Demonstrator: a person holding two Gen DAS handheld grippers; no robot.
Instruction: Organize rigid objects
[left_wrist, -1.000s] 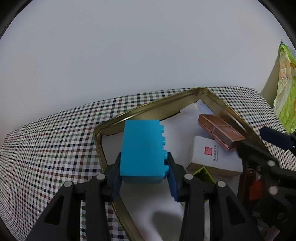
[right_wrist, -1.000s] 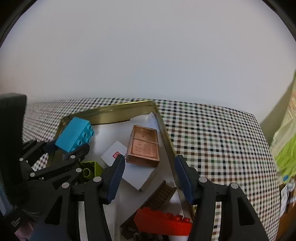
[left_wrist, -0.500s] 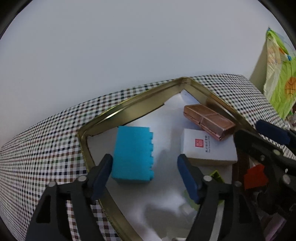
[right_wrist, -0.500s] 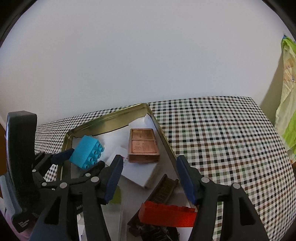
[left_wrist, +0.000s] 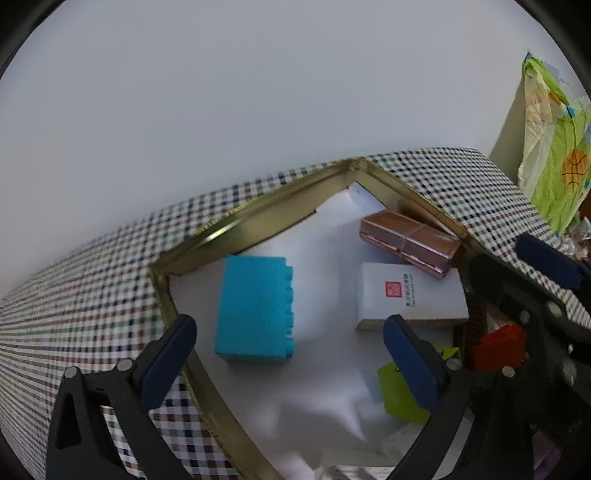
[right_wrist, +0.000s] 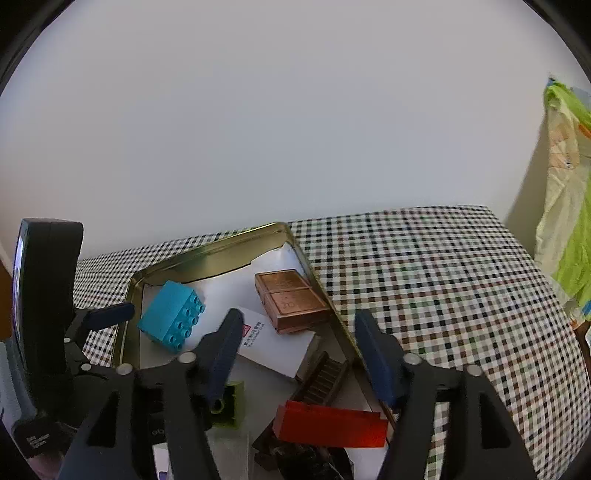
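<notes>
Checked tablecloth (right_wrist: 424, 280): lying under everything.
Gold tin (left_wrist: 236, 225): sitting on it, paper-lined.
Left gripper (left_wrist: 288, 343): jaws opening wide, pads touching nothing.
Right gripper (right_wrist: 299, 354): jaws opening above the tin, empty.
Blue brick (left_wrist: 255, 310): lying inside the tin, near its corner, between the left jaws.
White box (left_wrist: 406, 295): resting beside the brick, under a copper case (left_wrist: 410, 242).

Tin tray (left_wrist: 258, 210): brass-coloured metal, shiny, lined with white paper.
Blue brick (left_wrist: 255, 310): matt plastic.
Red brick (right_wrist: 330, 424): glossy plastic.
Copper-coloured case (right_wrist: 290, 299): smooth metallic sheen.
White box (left_wrist: 406, 295): matt card.
Tablecloth (right_wrist: 443, 277): checked woven cloth.
</notes>
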